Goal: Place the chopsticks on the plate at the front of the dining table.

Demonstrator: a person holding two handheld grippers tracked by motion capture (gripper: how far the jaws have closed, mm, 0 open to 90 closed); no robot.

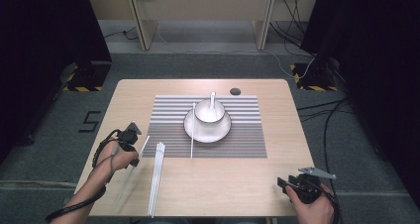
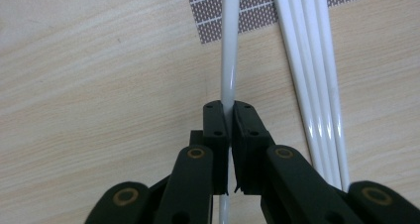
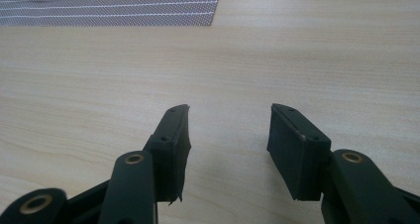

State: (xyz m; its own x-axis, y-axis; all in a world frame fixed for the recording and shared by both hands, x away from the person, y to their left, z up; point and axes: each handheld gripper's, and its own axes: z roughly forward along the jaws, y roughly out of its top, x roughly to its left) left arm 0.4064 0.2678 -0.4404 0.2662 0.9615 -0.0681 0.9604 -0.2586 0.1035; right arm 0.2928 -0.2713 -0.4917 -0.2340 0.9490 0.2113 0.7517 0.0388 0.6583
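Clamping down on one white chopstick (image 2: pixel 230 60), my left gripper (image 2: pixel 230 116) has its jaws pressed together on the thin shaft, which runs up between them and crosses the corner of the striped placemat (image 2: pixel 218 16). In the high view the left gripper (image 1: pixel 130 140) sits at the table's left side, my hand (image 1: pixel 121 159) wrapped behind it, and the held chopstick (image 1: pixel 143 145) slants up toward the mat's near-left edge.

Just beside it lies a bundle of white chopsticks (image 2: pixel 309 80), flat on the wooden table (image 2: pixel 99 85), lined up side by side. From above that bundle (image 1: pixel 156 177) stretches from the mat's near edge down to the table's near edge.

On the mat (image 1: pixel 247 135) sits a white plate (image 1: pixel 200 132) with a white bowl (image 1: pixel 208 111) on it and a white spoon (image 1: pixel 213 100) standing in the bowl. One more chopstick (image 1: pixel 192 135) lies along the plate's left side, its far end resting across the rim.

Over on the right, my right gripper (image 3: pixel 228 135) hangs with its jaws wide apart over bare wood, nothing between them. From above it (image 1: pixel 292 184) sits near the table's near-right corner.
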